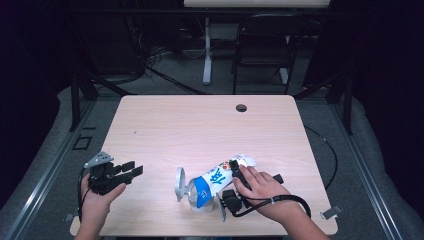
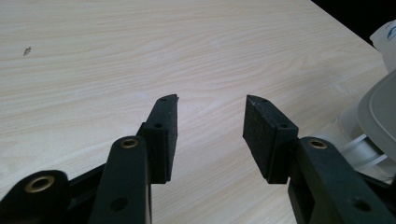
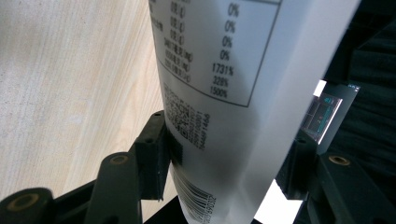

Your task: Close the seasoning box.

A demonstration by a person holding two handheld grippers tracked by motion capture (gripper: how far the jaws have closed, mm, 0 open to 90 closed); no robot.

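The white bottle [image 1: 220,179] with the blue label lay tilted near the front edge of the table [image 1: 200,125], its lower end in a clear cup [image 1: 196,197] beside a grey round lid [image 1: 179,183]. Your right tongs [image 1: 233,180] gripped it around the upper body, one pad pressed on each side of the printed wrap [image 3: 224,107]. Your left tongs [image 1: 131,171] rested well apart at the table's left, spread wide with nothing between them.

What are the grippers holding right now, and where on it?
The right gripper clamps the white-and-blue labelled bottle across its printed body near the barcode. The left gripper is open, holding nothing.
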